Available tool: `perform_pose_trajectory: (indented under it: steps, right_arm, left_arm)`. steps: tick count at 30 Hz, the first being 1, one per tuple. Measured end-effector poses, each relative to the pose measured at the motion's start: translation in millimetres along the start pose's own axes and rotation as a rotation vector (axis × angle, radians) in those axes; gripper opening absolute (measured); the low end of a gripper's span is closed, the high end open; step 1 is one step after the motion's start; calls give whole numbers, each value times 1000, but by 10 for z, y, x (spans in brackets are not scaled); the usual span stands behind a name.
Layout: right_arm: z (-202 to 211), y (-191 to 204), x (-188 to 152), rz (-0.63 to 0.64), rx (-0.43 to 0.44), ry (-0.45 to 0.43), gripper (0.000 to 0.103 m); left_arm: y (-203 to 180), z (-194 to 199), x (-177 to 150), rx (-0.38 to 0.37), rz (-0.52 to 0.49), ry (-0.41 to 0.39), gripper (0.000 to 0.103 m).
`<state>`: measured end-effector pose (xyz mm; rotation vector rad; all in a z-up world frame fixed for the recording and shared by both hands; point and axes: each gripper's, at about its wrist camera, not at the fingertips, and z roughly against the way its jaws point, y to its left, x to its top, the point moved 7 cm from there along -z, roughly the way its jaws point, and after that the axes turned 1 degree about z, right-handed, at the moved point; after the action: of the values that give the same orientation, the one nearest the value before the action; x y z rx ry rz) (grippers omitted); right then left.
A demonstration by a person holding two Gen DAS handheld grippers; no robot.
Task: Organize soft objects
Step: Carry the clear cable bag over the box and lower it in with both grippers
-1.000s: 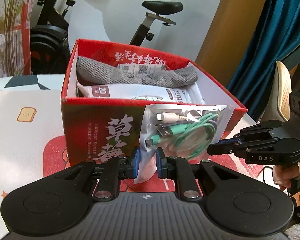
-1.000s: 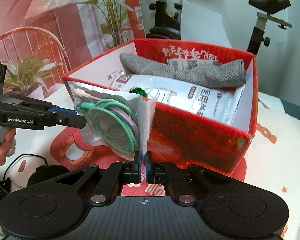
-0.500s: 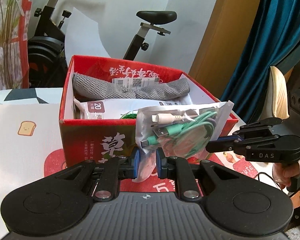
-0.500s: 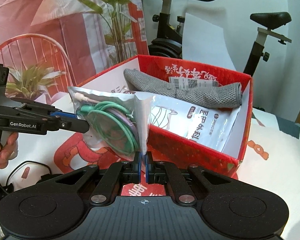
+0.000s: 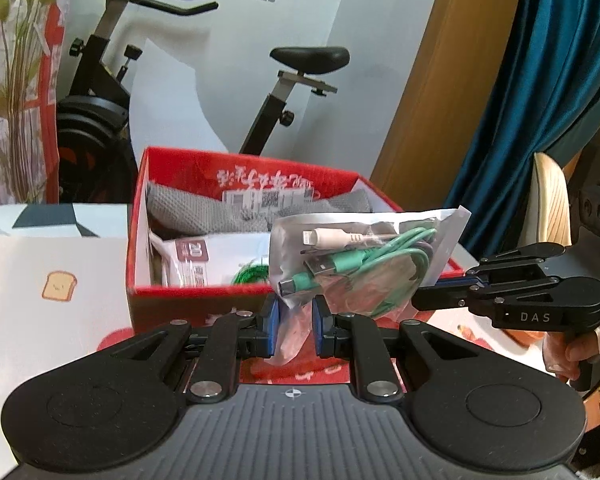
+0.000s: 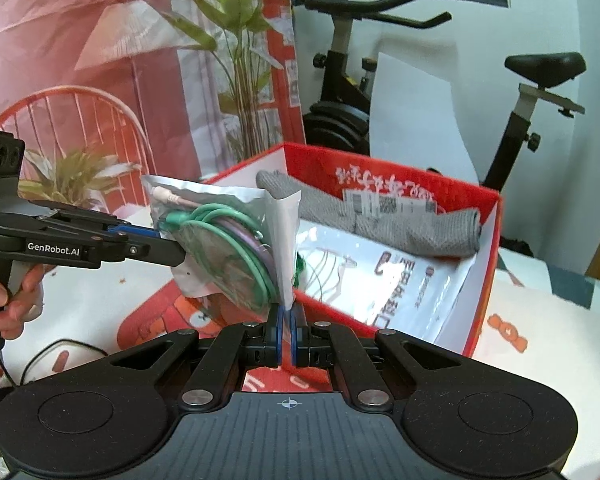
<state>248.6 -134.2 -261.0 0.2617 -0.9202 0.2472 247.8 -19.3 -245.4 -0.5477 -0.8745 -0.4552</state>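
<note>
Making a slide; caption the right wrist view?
Both claws hold a bag of cables beside the red box.

Clear cable bag [image 6: 228, 248], pinched by right gripper [image 6: 287, 334] and left gripper [image 6: 168, 250], above red box [image 6: 484, 280] holding grey cloth [image 6: 400, 226].

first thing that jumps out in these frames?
The clear bag of green cables, held in mid-air just before the red box, each end pinched by a claw: left claw at one edge, right claw at the other. Behind it, the box already holds a grey knit cloth atop a white packet.
</note>
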Motion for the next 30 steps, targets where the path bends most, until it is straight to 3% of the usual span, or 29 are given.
perform_pose_trajectory:
  steps: [10,19,24,30]
  right_arm:
    - [21,-111,357,-14,-3,-49,4]
    - [-240,-374,593,-96,-14,-41,4]
    - [-508,-500,579,-172,-4,14,4]
    - [-727,-548,411,-204,-23,74,4]
  left_arm:
    - [-26,-25,321,0,-14,-51,18]
    - [54,-248,580,20,24,-48,18]
    - [217,-421,597,38,91,11,18]
    - [281,-600,477,69,91,103,18]
